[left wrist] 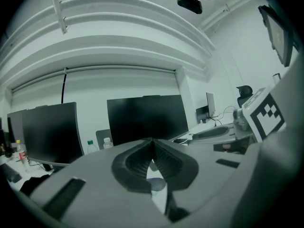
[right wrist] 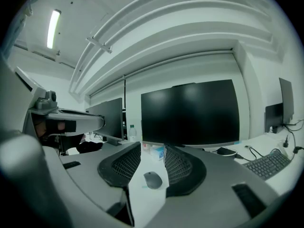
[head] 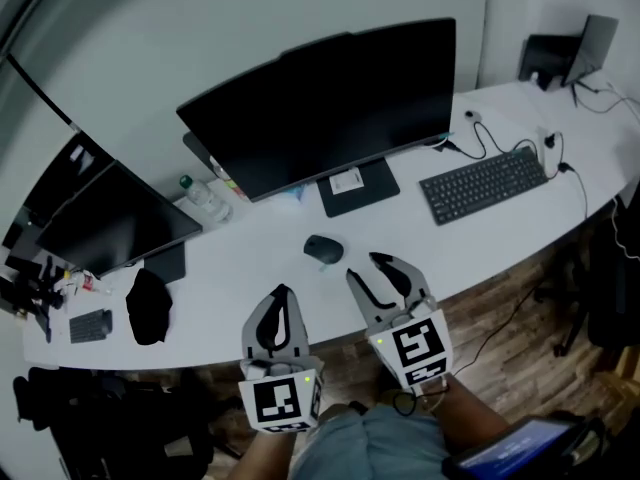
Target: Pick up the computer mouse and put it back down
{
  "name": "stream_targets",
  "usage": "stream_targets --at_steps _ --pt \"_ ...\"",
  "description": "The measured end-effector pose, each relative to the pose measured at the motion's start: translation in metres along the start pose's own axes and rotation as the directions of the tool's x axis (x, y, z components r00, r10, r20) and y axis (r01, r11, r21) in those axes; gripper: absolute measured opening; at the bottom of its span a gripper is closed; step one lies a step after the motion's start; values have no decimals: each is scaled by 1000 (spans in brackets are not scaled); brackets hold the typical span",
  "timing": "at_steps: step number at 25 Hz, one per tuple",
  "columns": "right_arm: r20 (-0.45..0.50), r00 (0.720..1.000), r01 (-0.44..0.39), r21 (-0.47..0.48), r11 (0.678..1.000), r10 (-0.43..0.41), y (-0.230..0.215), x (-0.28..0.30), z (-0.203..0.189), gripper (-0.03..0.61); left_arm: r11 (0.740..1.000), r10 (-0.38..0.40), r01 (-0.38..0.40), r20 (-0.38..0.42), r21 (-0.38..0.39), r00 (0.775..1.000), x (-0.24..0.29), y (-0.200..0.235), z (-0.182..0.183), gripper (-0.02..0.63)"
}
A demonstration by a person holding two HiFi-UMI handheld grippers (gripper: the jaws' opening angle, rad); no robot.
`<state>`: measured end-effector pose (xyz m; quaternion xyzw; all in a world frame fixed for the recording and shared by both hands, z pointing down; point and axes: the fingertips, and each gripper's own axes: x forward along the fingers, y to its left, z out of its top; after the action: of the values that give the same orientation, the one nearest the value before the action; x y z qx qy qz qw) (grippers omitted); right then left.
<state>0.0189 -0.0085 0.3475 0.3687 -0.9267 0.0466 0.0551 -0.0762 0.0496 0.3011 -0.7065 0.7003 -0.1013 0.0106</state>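
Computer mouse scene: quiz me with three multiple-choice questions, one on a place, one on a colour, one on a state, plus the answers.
1. Where is the mouse? A on the desk before the large monitor; B in a drawer; C on a book.
2. The desk top's colour? A black; B white; C red.
3. The jaws of the right gripper? A apart, empty; B shut on the mouse; C shut, empty.
Answers: A, it lies by the monitor's stand; B, the surface shows white; A, the right gripper view shows a gap with the mouse lying beyond.

Mouse (head: pixel 323 249) on desk (head: pixel 250 273), near right hand-held gripper (head: pixel 364 267)
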Motion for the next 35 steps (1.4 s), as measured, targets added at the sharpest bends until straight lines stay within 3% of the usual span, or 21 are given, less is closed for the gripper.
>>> stream_targets --at_steps 7,15,25,35 --pt "25 997 -70 -57 996 72 0 39 25 166 996 72 -71 17 -54 997 14 28 5 5" --pt "-34 995 -98 -99 990 95 7 88 20 171 988 113 -113 -6 -103 994 35 71 -20 5" --pt "-35 997 -75 -168 983 70 15 137 43 176 989 74 -65 68 -136 995 77 114 -2 5" --pt "-51 997 -60 -204 977 50 29 170 50 184 983 54 -38 87 -179 995 99 151 -6 5"
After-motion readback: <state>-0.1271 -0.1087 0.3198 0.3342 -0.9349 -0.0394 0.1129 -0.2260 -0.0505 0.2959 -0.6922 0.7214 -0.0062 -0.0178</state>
